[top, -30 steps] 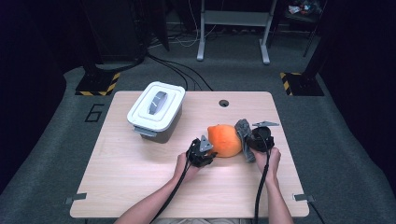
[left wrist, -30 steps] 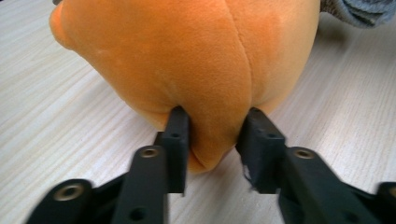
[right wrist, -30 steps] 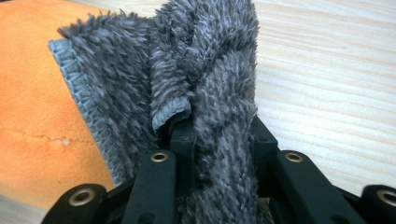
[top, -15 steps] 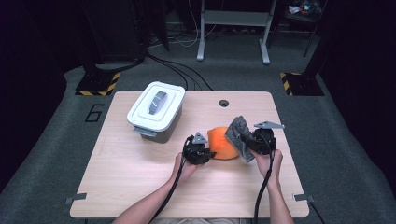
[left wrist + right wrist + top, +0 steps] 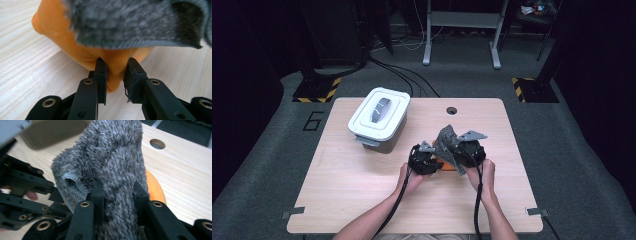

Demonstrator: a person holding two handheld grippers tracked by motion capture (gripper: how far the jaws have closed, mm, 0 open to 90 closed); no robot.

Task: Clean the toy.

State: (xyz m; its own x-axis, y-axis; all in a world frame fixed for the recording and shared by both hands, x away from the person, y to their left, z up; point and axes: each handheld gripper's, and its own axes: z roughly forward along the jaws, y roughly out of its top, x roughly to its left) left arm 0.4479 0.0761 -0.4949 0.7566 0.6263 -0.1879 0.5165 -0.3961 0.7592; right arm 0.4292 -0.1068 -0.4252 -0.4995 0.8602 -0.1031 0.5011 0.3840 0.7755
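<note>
An orange cloth (image 5: 75, 37) lies bunched on the wooden table (image 5: 362, 200), and my left gripper (image 5: 115, 67) is shut on a fold at its near edge. A grey fuzzy cloth (image 5: 112, 152) is pinched between the jaws of my right gripper (image 5: 117, 192) and held up over the orange cloth (image 5: 153, 187), draping across its top. In the high view the grey cloth (image 5: 446, 137) hides most of the orange cloth (image 5: 447, 166). There the left gripper (image 5: 434, 162) and the right gripper (image 5: 454, 150) sit close together at mid-table.
A white lidded box (image 5: 379, 117) with a grey handle stands at the back left of the table. A round cable hole (image 5: 451, 110) lies behind the cloths. Bare wood spreads to the left, right and front of the hands.
My right gripper has carried the grey cloth leftward and upward, over the orange cloth, which is now mostly covered. The left gripper has stayed put.
</note>
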